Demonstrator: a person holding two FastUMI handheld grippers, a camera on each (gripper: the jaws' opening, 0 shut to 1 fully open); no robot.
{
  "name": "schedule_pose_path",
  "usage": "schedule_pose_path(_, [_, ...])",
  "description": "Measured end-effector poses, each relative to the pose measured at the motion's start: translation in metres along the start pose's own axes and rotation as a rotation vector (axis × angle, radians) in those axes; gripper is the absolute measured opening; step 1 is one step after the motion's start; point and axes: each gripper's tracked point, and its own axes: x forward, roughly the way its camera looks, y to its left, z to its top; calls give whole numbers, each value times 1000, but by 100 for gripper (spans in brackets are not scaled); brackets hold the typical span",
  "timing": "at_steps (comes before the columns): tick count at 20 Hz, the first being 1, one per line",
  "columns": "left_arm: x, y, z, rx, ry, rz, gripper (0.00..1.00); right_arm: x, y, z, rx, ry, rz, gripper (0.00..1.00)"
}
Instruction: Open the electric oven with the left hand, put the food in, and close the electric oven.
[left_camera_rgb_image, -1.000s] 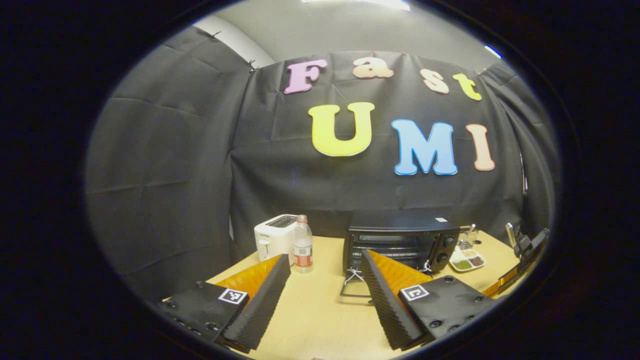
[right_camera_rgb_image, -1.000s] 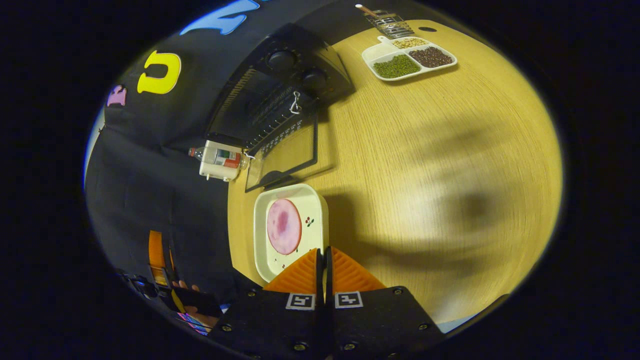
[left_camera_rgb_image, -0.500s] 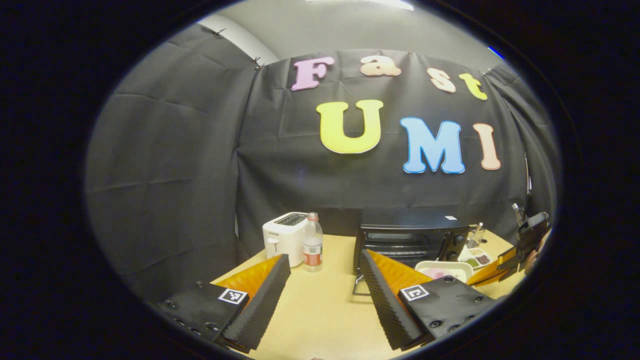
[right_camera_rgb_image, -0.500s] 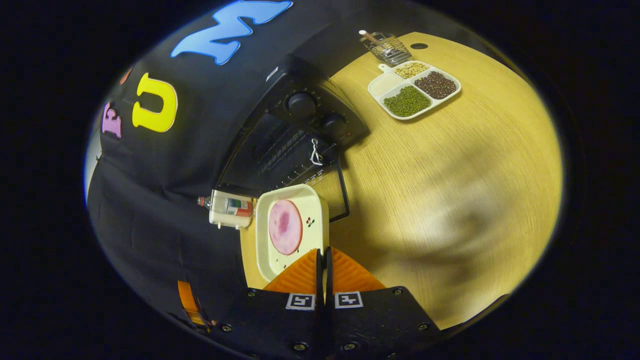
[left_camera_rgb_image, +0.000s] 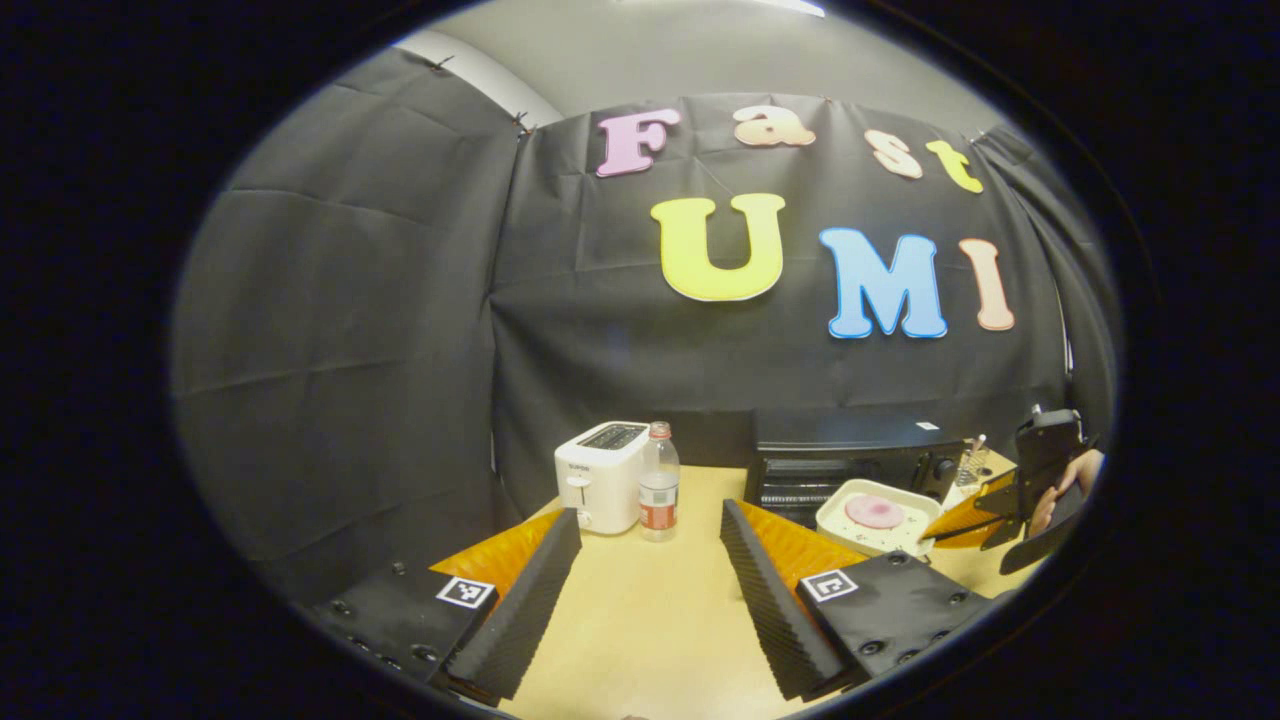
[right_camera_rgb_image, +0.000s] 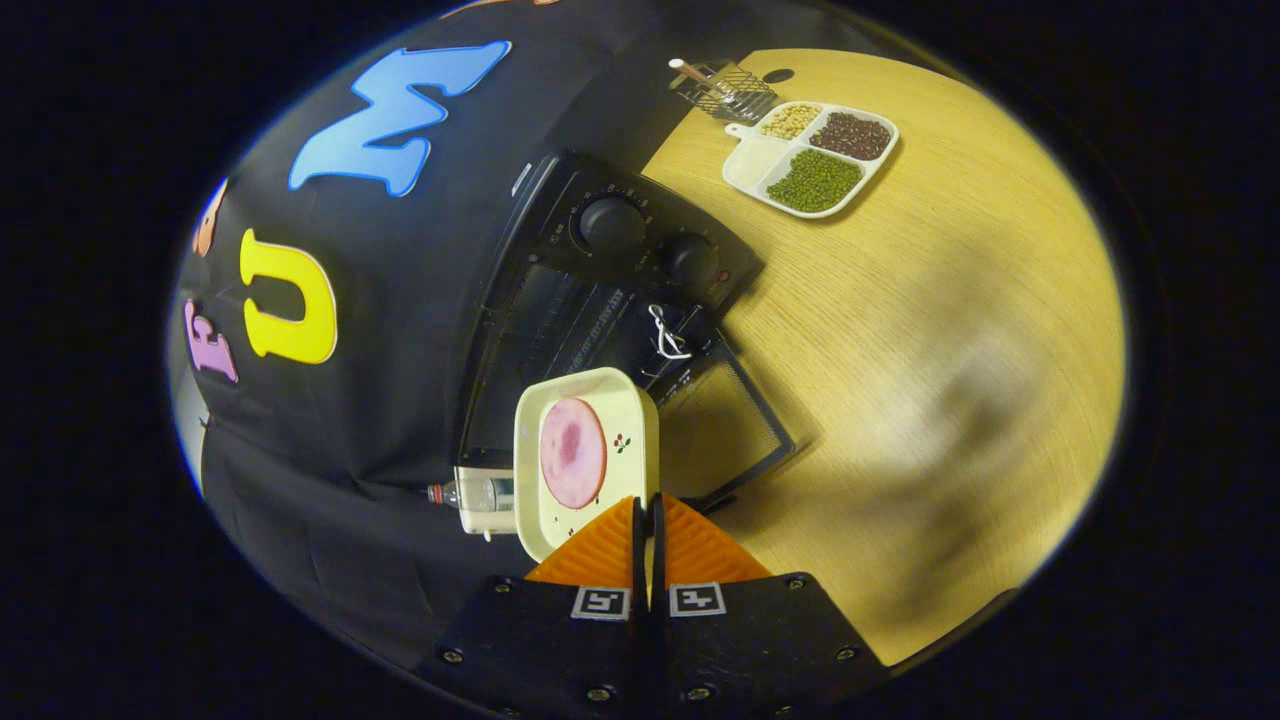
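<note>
The black electric oven (right_camera_rgb_image: 610, 250) stands at the back of the table with its glass door (right_camera_rgb_image: 735, 425) folded down flat. My right gripper (right_camera_rgb_image: 645, 503) is shut on the near rim of a cream plate (right_camera_rgb_image: 625, 415) carrying a round pink slice of meat (right_camera_rgb_image: 572, 452). The plate hangs above the door, just in front of the oven's opening. In the left gripper view the same plate (left_camera_rgb_image: 850, 522) floats before the oven (left_camera_rgb_image: 850, 440), with the right gripper (left_camera_rgb_image: 958, 522) and a hand (left_camera_rgb_image: 1065, 478) behind it. My left gripper (left_camera_rgb_image: 649, 511) is open and holds nothing, well left of the oven.
A white toaster (left_camera_rgb_image: 598, 475) and a plastic bottle (left_camera_rgb_image: 659, 470) stand left of the oven. To the oven's right sit a divided tray of beans (right_camera_rgb_image: 815, 155) and a wire basket (right_camera_rgb_image: 725, 90). Bare wooden table (right_camera_rgb_image: 950, 300) spreads in front.
The right gripper has carried the plate forward from the door's outer edge to the oven's opening. The left gripper has swung leftward, still open.
</note>
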Motion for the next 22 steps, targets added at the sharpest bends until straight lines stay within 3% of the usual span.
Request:
schedule_pose_path(1, [1, 2, 0, 6, 0, -2, 91, 6, 3, 1, 27, -20, -1, 0])
schedule_pose_path(2, [4, 6, 1, 12, 1, -3, 95, 12, 5, 4, 57, -51, -4, 0])
schedule_pose_path(3, [7, 9, 0, 15, 5, -3, 91, 19, 8, 5, 89, -72, -9, 0])
schedule_pose_path(4, [9, 11, 1, 15, 10, -4, 95, 26, 11, 7, 128, -88, -7, 1])
schedule_pose_path(5, [11, 14, 2, 14, 9, -5, 91, 34, 14, 8, 159, -100, -2, 0])
schedule_pose_path(9, [12, 19, 12, 5, -5, -3, 100, 63, 25, 20, 249, -165, 22, 1])
schedule_pose_path(14, [26, 34, 5, 10, 19, 20, 100, 94, 35, 36, 362, -253, 47, 1])
schedule_pose_path(15, [27, 40, 4, 10, 28, 30, 95, 98, 36, 40, 381, -276, 47, 1])
schedule_pose_path(17, [32, 49, 0, 9, 42, 48, 100, 106, 36, 46, 408, -311, 40, 1])
schedule_pose_path(18, [35, 54, -2, 11, 46, 55, 91, 111, 38, 47, 422, -317, 39, 1])
schedule_pose_path(20, [41, 57, -3, 15, 50, 65, 100, 119, 44, 49, 441, -319, 53, 4])
schedule_pose_path(22, [45, 57, -4, 21, 53, 64, 100, 123, 56, 53, 438, -325, 98, 6])
